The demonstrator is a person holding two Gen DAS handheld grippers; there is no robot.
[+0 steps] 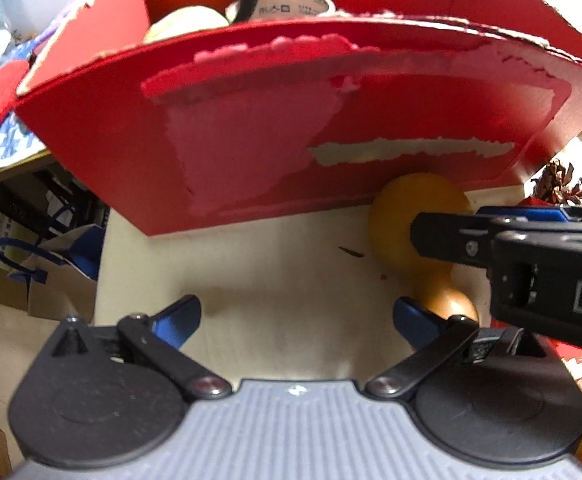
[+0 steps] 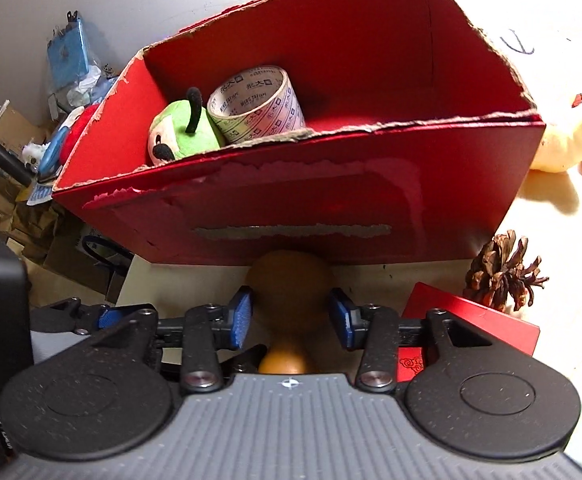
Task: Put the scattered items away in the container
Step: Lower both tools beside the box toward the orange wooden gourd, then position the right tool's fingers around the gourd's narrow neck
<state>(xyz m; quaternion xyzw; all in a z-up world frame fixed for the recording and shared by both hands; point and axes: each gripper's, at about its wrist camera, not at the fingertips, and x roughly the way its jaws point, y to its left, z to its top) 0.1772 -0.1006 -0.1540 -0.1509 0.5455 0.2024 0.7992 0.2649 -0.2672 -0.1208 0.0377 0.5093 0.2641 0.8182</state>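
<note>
Cardboard comes first: the red box, torn along its rim, stands at the far side of the pale table, and inside its left end lie a green plush toy and a roll of printed packing tape. Just right of the box's near right corner sits a pine cone, with a flat red packet beside it. The task's thing in hand is the brown gourd-shaped object, lying on the table against the box's near wall, big bulb far and small bulb near. It looks hard, smooth and light, likely hollow, so it may roll or squirt out of a pinch; the narrow waist between the bulbs seems the surest hold. The right gripper brackets the big bulb, its blue pads spread on either side and seemingly not yet pressing. The left gripper hangs wide apart and empty over bare table, left of the gourd.
</note>
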